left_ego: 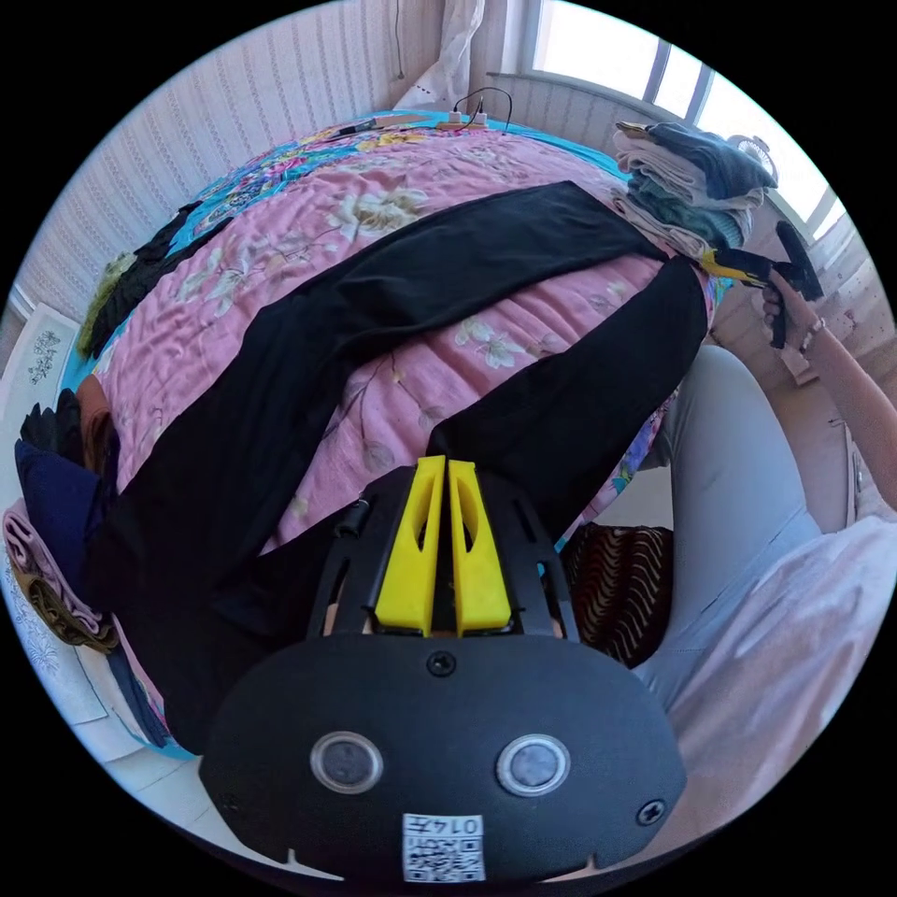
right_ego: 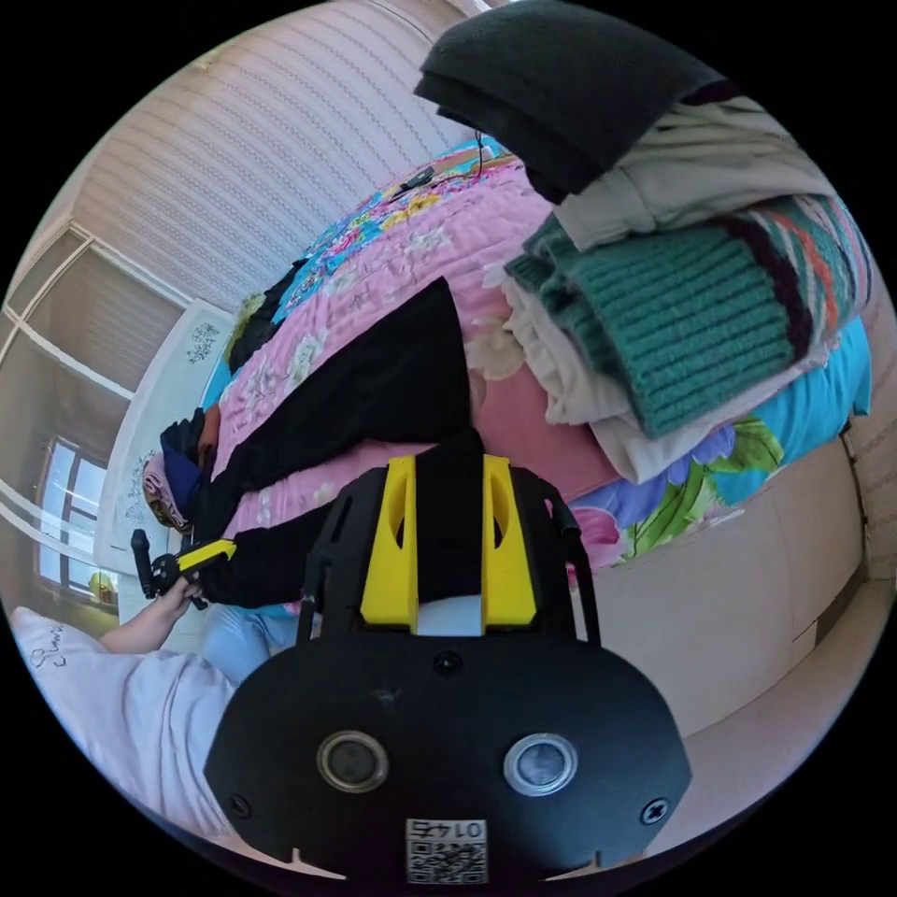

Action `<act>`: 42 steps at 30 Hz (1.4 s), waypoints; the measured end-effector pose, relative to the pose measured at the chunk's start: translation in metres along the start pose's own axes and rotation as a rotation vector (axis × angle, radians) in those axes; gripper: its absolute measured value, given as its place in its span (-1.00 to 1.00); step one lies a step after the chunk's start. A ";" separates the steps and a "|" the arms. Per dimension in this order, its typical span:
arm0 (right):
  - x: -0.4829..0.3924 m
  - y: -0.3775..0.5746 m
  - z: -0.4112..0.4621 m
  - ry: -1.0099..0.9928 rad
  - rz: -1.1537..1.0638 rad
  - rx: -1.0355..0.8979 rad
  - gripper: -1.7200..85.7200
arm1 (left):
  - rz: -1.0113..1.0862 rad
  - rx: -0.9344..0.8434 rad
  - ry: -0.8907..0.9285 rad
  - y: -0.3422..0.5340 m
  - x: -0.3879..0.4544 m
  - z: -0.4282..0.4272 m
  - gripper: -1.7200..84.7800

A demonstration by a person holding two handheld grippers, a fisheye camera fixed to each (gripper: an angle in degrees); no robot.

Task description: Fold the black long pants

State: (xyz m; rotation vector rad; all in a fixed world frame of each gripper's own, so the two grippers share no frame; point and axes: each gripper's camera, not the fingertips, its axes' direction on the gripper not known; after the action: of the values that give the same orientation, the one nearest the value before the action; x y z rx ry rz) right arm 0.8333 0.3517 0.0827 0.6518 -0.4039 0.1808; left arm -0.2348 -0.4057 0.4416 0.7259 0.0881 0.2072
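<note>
1. Right now the black long pants [left_ego: 411, 290] are lying flat on a pink floral bed cover [left_ego: 280, 252], with the two legs spreading apart in a V shape.
2. In the left gripper view, the long axis of the pants is running from the waist end at the near left edge of the bed toward the leg ends at the far right, beside a stack of folded clothes [left_ego: 696, 187].
3. The left gripper [left_ego: 447, 472] is hovering over the nearer leg, its yellow jaws pressing almost together with a thin slit between them; whether any cloth is sitting in that slit I cannot tell.
4. The right gripper [right_ego: 448, 467] is sitting at the cuff end of one leg, with its jaws standing wide and black fabric lying between them without either jaw visibly pressing on it.
5. In the right gripper view, the pants [right_ego: 374, 392] are stretching away from the cuff toward the far waist end, where the left gripper [right_ego: 224, 548] is showing in a hand [right_ego: 177, 593].
6. The stack of folded clothes [right_ego: 673, 308] is resting on the bed just beside that cuff.
7. In the left gripper view, the right gripper [left_ego: 710, 264] is pointing at the far leg end, a hand [left_ego: 785, 308] gripping its handle.
</note>
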 end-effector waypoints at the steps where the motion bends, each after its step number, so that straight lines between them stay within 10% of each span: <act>1: 0.001 -0.003 0.003 0.009 0.010 0.007 -0.72 | 0.002 0.007 0.000 0.000 0.000 -0.003 -0.98; 9: 0.023 0.001 0.000 -0.276 0.037 0.065 -0.93 | 0.022 0.076 -0.005 0.012 -0.007 -0.041 -0.98; 28: -0.070 -0.029 0.014 -0.098 -0.173 0.052 -0.91 | -0.040 0.049 0.072 0.030 -0.064 -0.076 -0.98; 42: -0.159 -0.172 0.115 0.028 -0.229 -0.133 -0.66 | -0.410 0.117 -0.202 0.073 -0.271 -0.178 -0.84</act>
State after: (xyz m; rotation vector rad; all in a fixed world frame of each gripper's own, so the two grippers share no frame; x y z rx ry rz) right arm 0.7034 0.1398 0.0038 0.5588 -0.3090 -0.0551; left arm -0.5373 -0.2959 0.3597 0.8246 0.0548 -0.2650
